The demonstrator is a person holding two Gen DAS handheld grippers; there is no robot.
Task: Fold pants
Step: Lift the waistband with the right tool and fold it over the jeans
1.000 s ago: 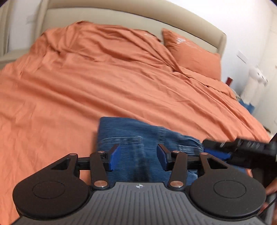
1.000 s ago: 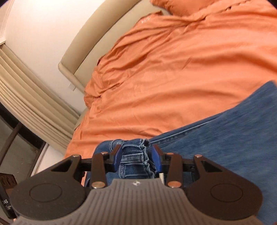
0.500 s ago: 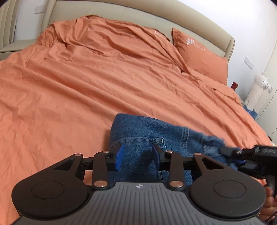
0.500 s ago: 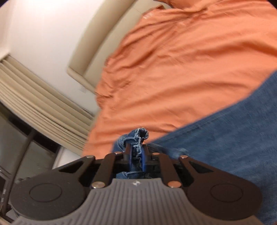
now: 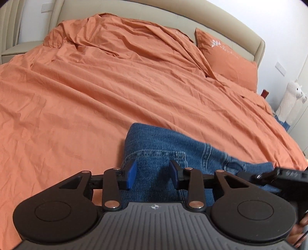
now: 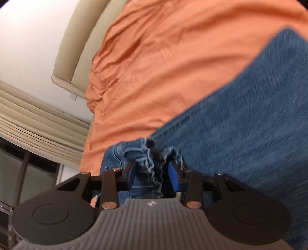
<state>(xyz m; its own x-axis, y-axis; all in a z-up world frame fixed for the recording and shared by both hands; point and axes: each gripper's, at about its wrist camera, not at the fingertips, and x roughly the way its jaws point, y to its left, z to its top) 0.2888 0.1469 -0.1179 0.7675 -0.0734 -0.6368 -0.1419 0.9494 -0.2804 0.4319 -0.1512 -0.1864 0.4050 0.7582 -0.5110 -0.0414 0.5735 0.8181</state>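
Blue denim pants (image 5: 163,146) lie folded on the orange bed cover, near the front edge. My left gripper (image 5: 153,176) hovers over the back-pocket area with its jaws apart and nothing between them. My right gripper (image 6: 153,176) has its jaws apart around a bunched hem of the pants (image 6: 154,163), and the cloth sits loose between the blue pads (image 6: 174,177). The right gripper's body shows in the left wrist view (image 5: 277,175) at the pants' right end. The rest of the pants (image 6: 250,125) spreads to the right in the right wrist view.
The orange bed cover (image 5: 96,86) spans the view, with an orange pillow (image 5: 227,59) and a beige headboard (image 5: 173,17) at the far end. A white plush toy (image 5: 290,98) stands at the right. Beige curtains (image 6: 28,123) hang beside the bed.
My right gripper was shut on the bunched hem half a second ago and has now opened. My left gripper has stayed open and shifted slightly over the pants.
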